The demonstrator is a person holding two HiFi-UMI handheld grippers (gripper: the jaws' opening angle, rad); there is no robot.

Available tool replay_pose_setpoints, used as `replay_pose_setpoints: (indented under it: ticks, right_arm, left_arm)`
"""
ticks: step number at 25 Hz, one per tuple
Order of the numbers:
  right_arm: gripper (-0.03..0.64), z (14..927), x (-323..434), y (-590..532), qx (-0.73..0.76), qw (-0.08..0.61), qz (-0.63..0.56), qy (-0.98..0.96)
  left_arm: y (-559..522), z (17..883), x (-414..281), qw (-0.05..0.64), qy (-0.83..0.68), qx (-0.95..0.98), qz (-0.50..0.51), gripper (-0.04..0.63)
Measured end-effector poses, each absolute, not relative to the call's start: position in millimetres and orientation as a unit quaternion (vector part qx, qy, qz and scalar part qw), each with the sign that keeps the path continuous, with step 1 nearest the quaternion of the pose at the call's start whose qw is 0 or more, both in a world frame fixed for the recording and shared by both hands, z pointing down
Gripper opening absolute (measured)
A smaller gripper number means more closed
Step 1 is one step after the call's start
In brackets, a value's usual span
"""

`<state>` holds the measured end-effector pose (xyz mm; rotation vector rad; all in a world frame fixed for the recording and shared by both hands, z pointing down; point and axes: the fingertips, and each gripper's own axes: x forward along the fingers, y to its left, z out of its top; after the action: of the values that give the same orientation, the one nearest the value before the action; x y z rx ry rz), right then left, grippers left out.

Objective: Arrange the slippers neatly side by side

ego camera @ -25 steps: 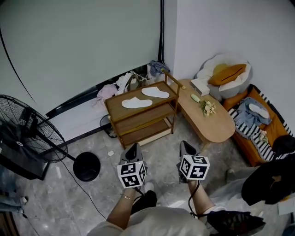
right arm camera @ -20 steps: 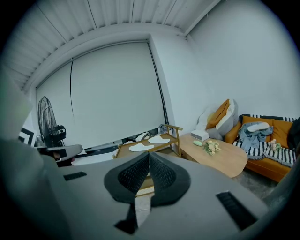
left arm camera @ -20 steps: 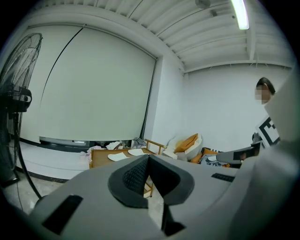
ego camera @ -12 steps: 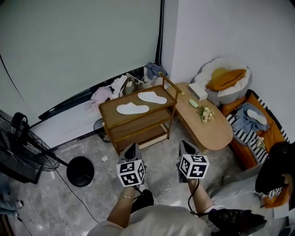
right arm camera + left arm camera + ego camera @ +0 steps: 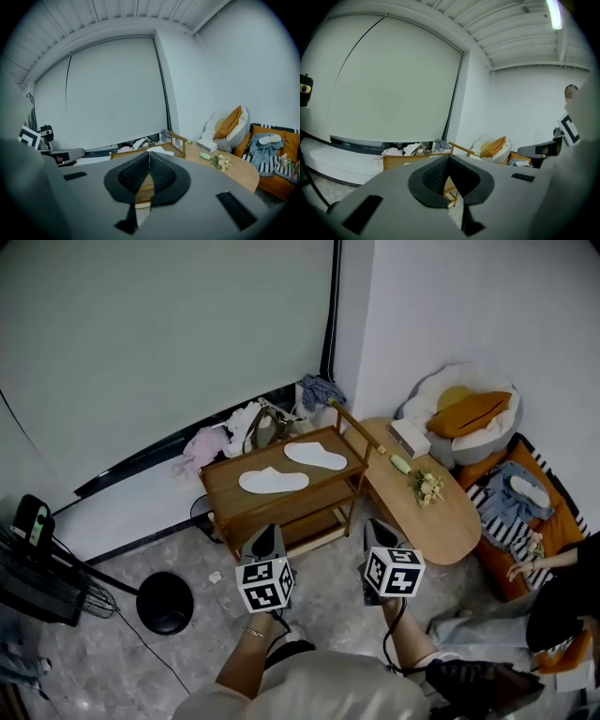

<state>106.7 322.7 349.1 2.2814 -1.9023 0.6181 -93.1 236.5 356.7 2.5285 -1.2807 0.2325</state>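
Left gripper point(image 5: 267, 542): held low in front of the person, jaws clenched together with nothing between them
Right gripper point(image 5: 377, 538): beside it, level with it, jaws pressed together and empty
Rack point(image 5: 323, 479): wooden, three shelves, just beyond both grippers
Slippers, look: white, flat, thin, sole-shaped, with no markings
Slippers, place: both on the rack's top shelf; left slipper point(image 5: 273, 481) nearer the front, right slipper point(image 5: 317, 455) further back, close but apart, staggered rather than side by side
Counts: two grippers, two slippers, one rack, one table
Table point(image 5: 441, 512): oval, wooden, to the right of the rack
Clothes heap point(image 5: 246, 423): behind the rack, against the wall
Cushion point(image 5: 473, 412): orange, on a pale beanbag in the far corner
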Motion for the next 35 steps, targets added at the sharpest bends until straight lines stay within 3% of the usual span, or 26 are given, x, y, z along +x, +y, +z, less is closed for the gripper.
replay_pose_setpoints:
  ticks: [35]
  right_arm:
    - [0.034, 381, 105, 133, 0.73, 0.087, 0.227, -0.639]
  left_arm:
    - [70, 395, -120, 0.174, -0.49, 0.848, 0.103, 0.014]
